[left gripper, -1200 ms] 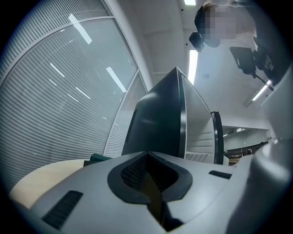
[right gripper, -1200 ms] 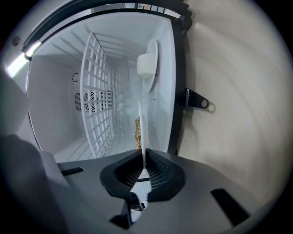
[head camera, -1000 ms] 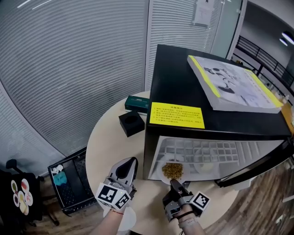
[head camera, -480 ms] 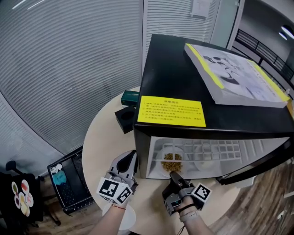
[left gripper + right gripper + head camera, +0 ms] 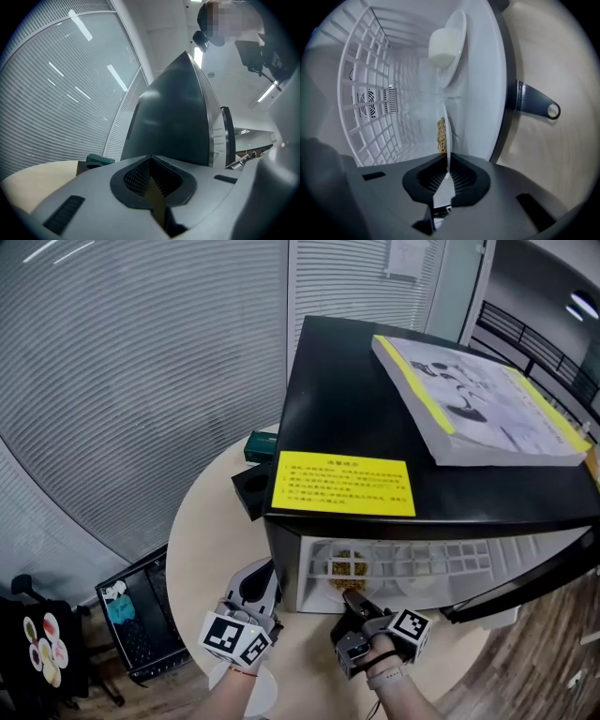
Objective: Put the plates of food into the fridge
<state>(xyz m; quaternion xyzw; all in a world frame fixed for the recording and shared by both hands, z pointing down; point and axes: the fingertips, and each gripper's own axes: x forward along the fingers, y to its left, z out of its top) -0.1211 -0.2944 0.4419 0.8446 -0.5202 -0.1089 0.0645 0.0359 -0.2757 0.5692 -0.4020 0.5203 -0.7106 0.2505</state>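
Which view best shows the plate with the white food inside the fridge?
The right gripper view: the plate and its white lump show clearly. The head view gives only a faint shape behind the shelf grid. The left gripper view shows just the fridge's dark outside.

Bright, even indoor light; strip lamps glint as streaks on the slatted glass wall (image 5: 56, 93) at left. The fridge (image 5: 412, 108) interior glows white, nearly washed out (right gripper view). Both gripper views bend strongly towards black corners, nearest foreground soft
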